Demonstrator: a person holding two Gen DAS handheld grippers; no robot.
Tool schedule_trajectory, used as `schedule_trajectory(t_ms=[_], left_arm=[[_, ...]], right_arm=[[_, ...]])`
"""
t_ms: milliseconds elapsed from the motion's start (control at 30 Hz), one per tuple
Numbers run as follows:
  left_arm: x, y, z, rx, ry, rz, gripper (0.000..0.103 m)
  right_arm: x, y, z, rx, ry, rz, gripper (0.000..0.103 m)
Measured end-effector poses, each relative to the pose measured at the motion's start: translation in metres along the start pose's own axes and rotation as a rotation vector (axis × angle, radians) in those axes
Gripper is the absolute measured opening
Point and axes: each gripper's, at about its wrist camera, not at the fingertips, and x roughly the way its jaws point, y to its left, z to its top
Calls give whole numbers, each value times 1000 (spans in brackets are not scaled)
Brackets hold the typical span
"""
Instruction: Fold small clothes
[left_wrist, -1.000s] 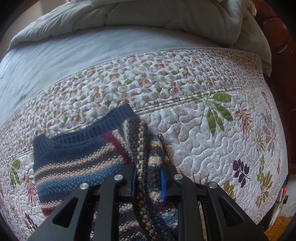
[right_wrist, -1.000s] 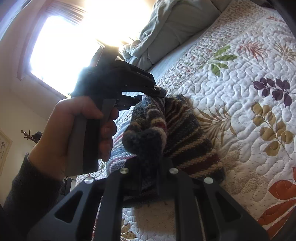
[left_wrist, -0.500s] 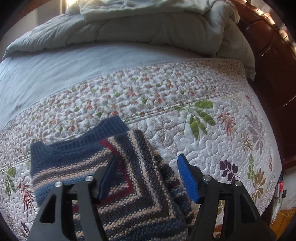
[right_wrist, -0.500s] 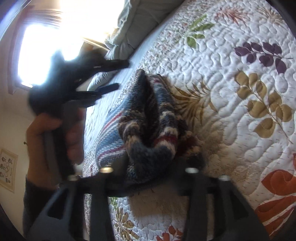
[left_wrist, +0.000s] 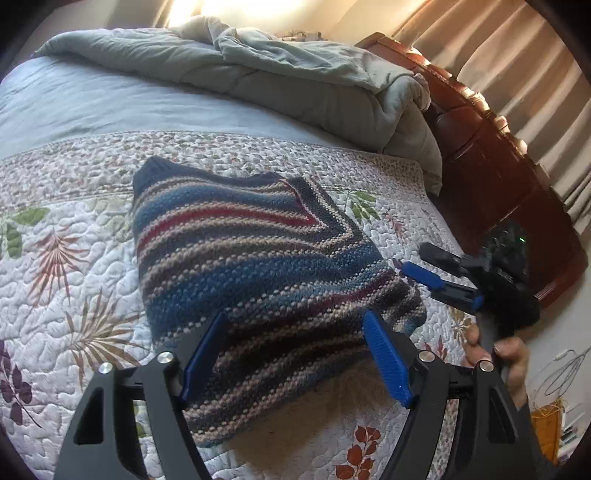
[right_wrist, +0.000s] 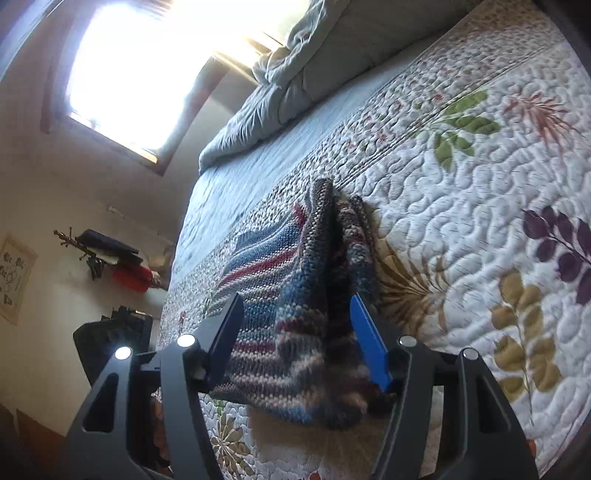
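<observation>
A small knitted sweater with blue, red and beige stripes lies folded on the floral quilt. My left gripper hovers over its near edge. Its jaws are opening, and the blue pads stand wide apart and clear of the knit. In the left wrist view my right gripper sits at the sweater's right end, held by a hand. From the right wrist view the sweater shows its bunched folded end between the fingers of the right gripper. Those jaws are opening too, and the pads do not press the knit.
A rumpled grey-green duvet is piled at the far end of the bed. A dark wooden bed frame and curtains run along the right. A bright window and a wall shelf are on the left.
Both grippers were shut on the sweater's fold a second ago and have let it go. The left one has drawn back, so the whole folded sweater now shows lying on the quilt.
</observation>
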Motion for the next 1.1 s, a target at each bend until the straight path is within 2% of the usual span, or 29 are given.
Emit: schedule_trajectory(t_ms=[100,133,167,267,333,400,433,533,600,667,700,833,1000,1033,1067,1100], left_arm=[[-2,4,-4,-38,-16,-54,77],[-1,4,-4,-48,-19,-75,77],[-2,5,-6,-52,-23,-87,77],[-1,2,-10,-31,-3,-103,76],[-1,-1,-15,-7,11,-105,76],[4,2,-22,-10,48,-109,76],[7,4,-26,-11,64,-106,75],[12,11,-34,-7,80,-101,75],[13,16,-39,-18,90,-112,75],[14,21,-43,-22,91,-117,75],[14,24,-44,-30,90,-126,76],[16,21,-49,-7,77,-104,77],[21,-1,-59,100,48,44,77],[22,-6,-62,134,39,83,77],[24,-11,-66,166,31,114,77],[27,-16,-70,195,24,143,77]], right_arm=[[33,-4,14,36,90,-24,57],[43,-7,16,50,123,-17,43],[45,-7,13,57,143,-8,19],[28,-9,9,51,104,-1,13],[10,-20,5,54,50,-9,11],[20,-40,-3,67,83,-91,11],[26,-45,-6,62,96,-104,11],[20,-37,-5,26,82,-86,14],[14,-27,6,16,67,-97,22],[11,-14,24,-14,37,-113,54],[14,-6,35,-33,27,-126,56],[50,11,72,-69,52,-177,56],[97,6,94,-46,100,-227,56],[102,4,93,-52,113,-228,53],[105,2,91,-65,120,-239,40],[107,1,90,-86,125,-256,31]])
